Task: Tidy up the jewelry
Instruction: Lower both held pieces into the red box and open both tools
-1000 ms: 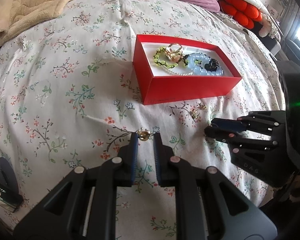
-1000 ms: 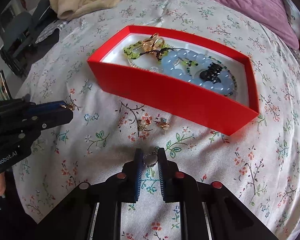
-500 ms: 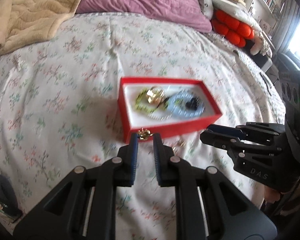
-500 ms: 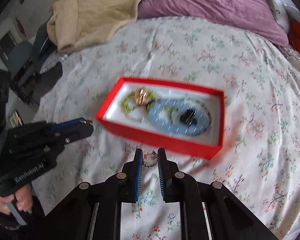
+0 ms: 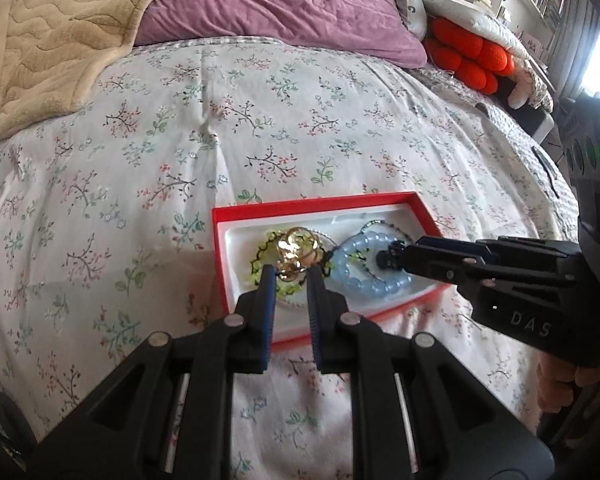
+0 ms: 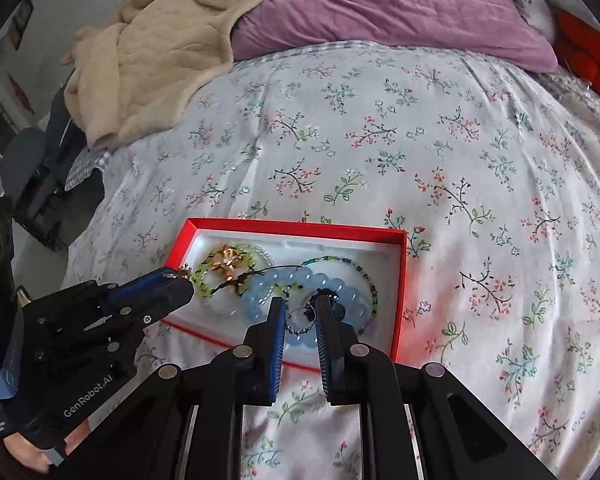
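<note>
So both grippers are up over the red box (image 6: 398, 288) on the floral bedspread (image 6: 380, 140): the right gripper (image 6: 299, 308) is pinched narrow on a small silver ring earring (image 6: 300, 320) with a beaded dangle, and the left gripper (image 5: 291, 274) is squeezed down on a tiny gold earring (image 6: 185, 270) at its tips. Inside the box sit a blue bead bracelet (image 5: 360, 280), a yellow-green beaded one (image 5: 260, 256) and some gold pieces (image 5: 296, 246). Further back there's a beige blanket (image 5: 52, 36) and a purple duvet (image 5: 280, 0).
</note>
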